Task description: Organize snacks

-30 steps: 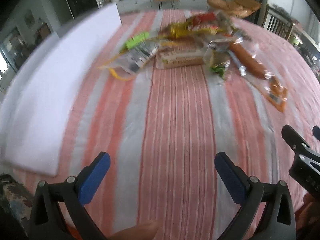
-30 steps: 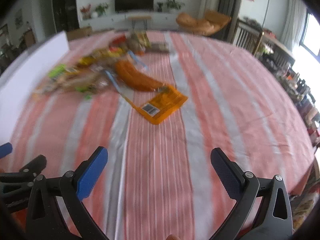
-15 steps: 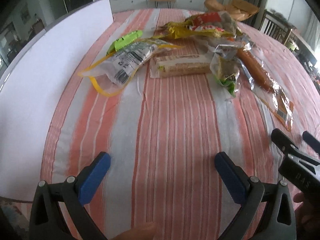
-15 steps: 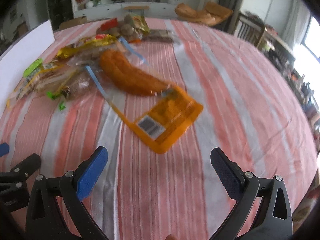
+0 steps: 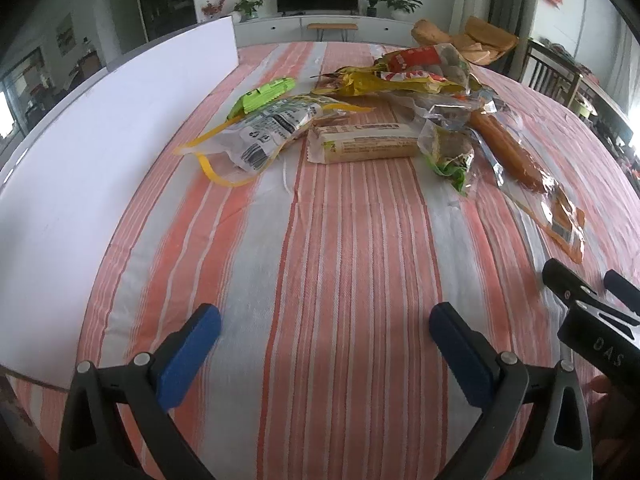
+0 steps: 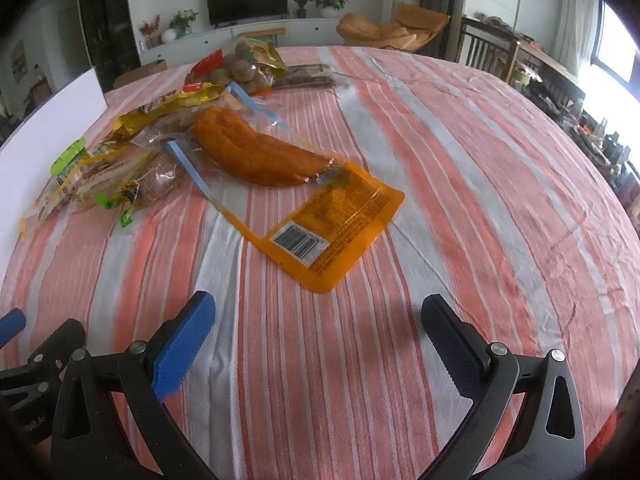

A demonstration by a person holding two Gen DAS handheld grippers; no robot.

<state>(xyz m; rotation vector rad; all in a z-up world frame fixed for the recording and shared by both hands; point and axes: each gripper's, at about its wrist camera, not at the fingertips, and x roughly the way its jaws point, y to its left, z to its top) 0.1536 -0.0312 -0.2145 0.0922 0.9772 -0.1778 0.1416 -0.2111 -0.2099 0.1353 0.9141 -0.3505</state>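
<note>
Both claws are released and carry nothing. The left claw, at the bottom of the left wrist view, hangs over bare striped cloth on the desk. The right claw, at the bottom of the right wrist view, hangs over the same cloth, with its pads spread wide.

The snacks lie in a loose pile in the upper half of both views. The orange pouch with a barcode label lies nearest the right claw, just above it at frame centre. The long orange snack sits inside the clear end of the same package. A wrapped bar and a clear printed bag with yellow trim lie at upper centre of the left wrist view. A green packet lies behind them. A white board stands along the left edge of the frame.

Judgement: no item is grasped yet; sorting has not begun.

Hazards from here:
- The pouch lies flat. Pads closing on its thin edge may slip off, or may pinch the cloth and drag it.
- The packages overlap. Lifting one may pull or scatter its neighbours.
- The clear film is slick and crumples. A grip on loose film alone may let the contents swing or drop.
- The two claws work close together, so they may collide.
</note>
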